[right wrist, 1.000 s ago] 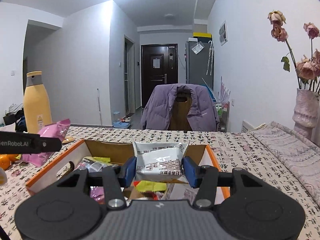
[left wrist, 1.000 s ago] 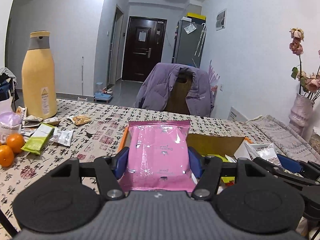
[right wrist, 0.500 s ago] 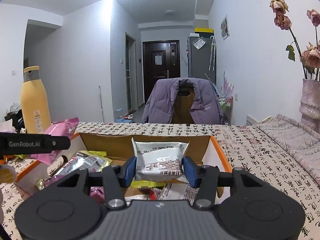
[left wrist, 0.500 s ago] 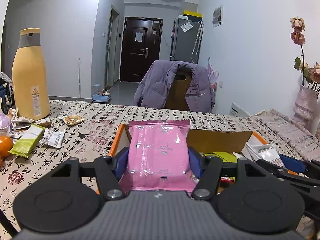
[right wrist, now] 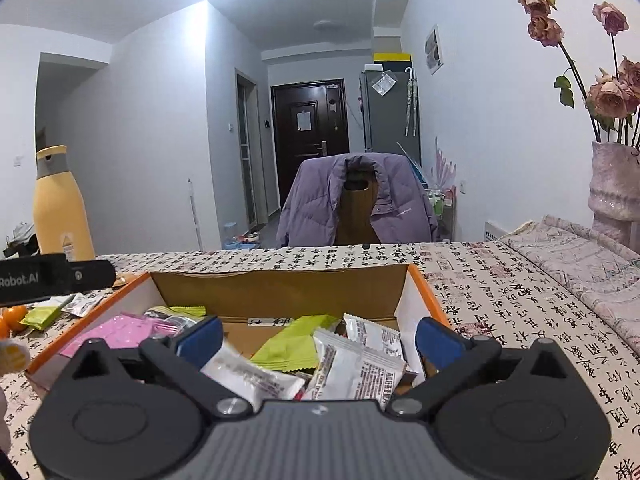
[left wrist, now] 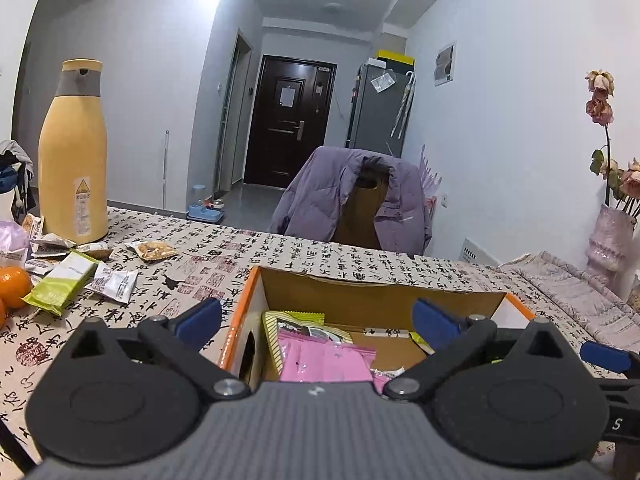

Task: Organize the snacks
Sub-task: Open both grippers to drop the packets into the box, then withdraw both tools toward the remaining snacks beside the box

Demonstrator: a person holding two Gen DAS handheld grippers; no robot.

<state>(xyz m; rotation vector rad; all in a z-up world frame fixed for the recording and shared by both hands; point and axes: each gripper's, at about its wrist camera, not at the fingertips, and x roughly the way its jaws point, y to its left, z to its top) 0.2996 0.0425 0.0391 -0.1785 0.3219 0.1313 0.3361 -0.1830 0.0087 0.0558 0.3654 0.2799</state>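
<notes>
The cardboard box (left wrist: 376,300) sat just ahead of and below both sets of fingers, its orange-edged rim (right wrist: 424,280) framing a loose heap of packets. The left gripper (left wrist: 318,318) hung over the box's near left corner with its fingers spread wide and nothing between them; the pink packet (left wrist: 326,360) lay flat in the box directly under that gap. The right gripper (right wrist: 318,334) was likewise spread wide and empty, and the white packet (right wrist: 360,368) lay tilted on the pile below and between its fingers, beside a green packet (right wrist: 296,346).

Judging by this, the drop step was done for both hands. Well out to the left of the left fingers, loose snacks (left wrist: 112,282) lay on the tablecloth near the yellow bottle (left wrist: 74,160) and an orange (left wrist: 14,286). The next move would call for swinging left and closing on one of those.
</notes>
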